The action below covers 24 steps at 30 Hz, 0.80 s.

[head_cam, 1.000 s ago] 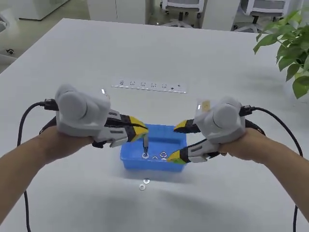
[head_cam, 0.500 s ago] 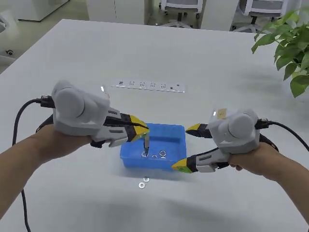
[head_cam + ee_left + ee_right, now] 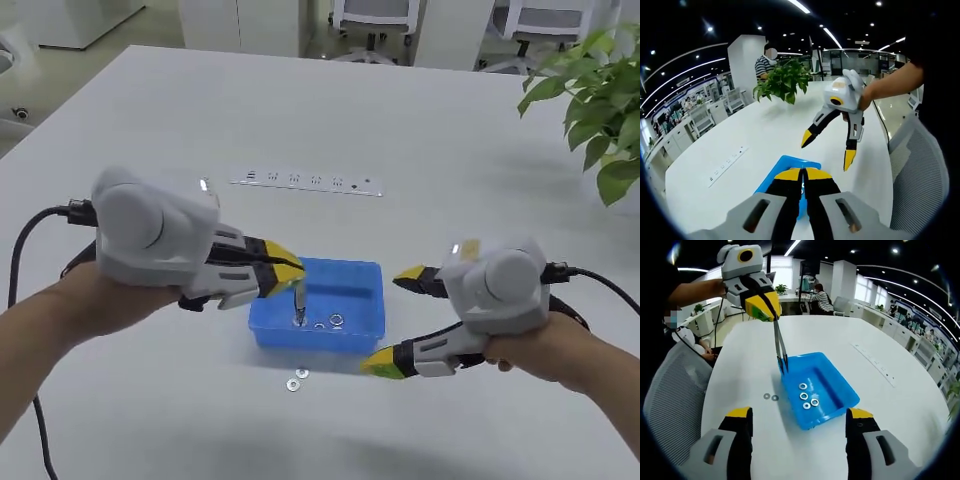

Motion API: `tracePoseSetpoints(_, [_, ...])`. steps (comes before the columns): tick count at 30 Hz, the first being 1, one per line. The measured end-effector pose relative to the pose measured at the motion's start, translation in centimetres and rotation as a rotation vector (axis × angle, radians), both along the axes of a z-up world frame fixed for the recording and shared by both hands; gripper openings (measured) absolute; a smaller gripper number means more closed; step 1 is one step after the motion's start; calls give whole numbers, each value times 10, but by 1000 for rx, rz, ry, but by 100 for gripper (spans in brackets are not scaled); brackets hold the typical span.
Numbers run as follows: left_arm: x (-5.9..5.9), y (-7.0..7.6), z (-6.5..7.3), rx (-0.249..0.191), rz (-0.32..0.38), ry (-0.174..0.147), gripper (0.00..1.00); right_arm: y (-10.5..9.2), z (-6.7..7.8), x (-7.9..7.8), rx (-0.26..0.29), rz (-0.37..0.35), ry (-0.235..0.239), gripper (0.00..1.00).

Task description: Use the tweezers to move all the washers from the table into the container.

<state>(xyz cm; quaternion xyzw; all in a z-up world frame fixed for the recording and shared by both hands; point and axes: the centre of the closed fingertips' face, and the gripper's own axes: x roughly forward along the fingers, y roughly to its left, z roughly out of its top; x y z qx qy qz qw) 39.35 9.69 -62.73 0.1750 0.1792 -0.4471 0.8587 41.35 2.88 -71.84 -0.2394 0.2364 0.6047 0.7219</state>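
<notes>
Tweezers (image 3: pixel 299 303): thin, metal, two prongs meeting at the tips. They hang near-upright, tips down, from your left gripper (image 3: pixel 290 272). Its yellow-tipped jaws are clamped tight on the tweezers' top end. In the right gripper view the prongs (image 3: pixel 779 347) drop straight from the left gripper (image 3: pixel 762 307) into the blue container (image 3: pixel 840 385), at its left side. I cannot tell whether the tips hold a washer.

The container (image 3: pixel 340 268) is a shallow, rectangular blue tray on the white table (image 3: pixel 150 110), between the two grippers. Four small silver washers (image 3: pixel 806 396) lie loose on its floor, just right of the tweezer tips, not touching them. Two more washers (image 3: pixel 297 380) lie side by side on the table, just near of the container's near wall.

Your right gripper (image 3: pixel 390 320) is to the right of the container with jaws spread wide, gripping nothing, off the table. It is well apart from the tweezers.
</notes>
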Motion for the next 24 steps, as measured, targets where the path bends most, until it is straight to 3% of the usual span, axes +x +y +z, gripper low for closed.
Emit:
tracePoseSetpoints(6, [-4, 4, 4, -2, 6, -7, 5, -2, 1, -1, 8, -24, 17, 85])
tracePoseSetpoints(15, [-18, -1, -8, -4, -18, 17, 5, -4, 1, -9, 23, -42, 39, 99])
tracePoseSetpoints(24, [-27, -5, -22, -2, -35, 42, 5, -7, -1, -12, 13, -47, 43, 100])
